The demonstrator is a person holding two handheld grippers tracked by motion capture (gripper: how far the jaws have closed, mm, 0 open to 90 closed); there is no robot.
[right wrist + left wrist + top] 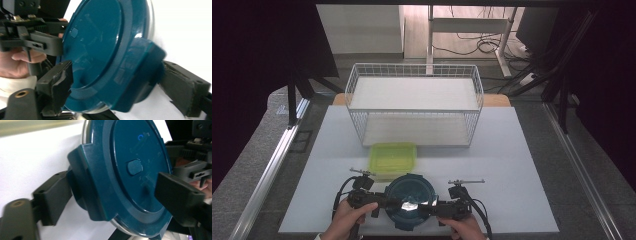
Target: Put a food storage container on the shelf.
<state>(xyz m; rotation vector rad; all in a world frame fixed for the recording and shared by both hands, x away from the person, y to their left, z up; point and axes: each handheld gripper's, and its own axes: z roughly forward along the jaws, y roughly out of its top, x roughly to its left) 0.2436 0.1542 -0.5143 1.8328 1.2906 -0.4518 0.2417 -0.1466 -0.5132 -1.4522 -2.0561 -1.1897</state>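
A round dark teal container with a clasp lid sits at the table's front edge, between my two grippers. The left gripper is shut on its left rim. In the left gripper view one jaw lies on the lid and the other under a clasp, so that gripper pinches the rim. My right gripper is shut on the opposite rim. In the right gripper view its jaws straddle a clasp of the teal container, with the gripper closed across it. A hand holds each gripper.
A rectangular box with a yellow-green lid lies just behind the round container. Farther back stands a white two-level wire rack. The white table top has free room left and right. Metal rails run along both sides.
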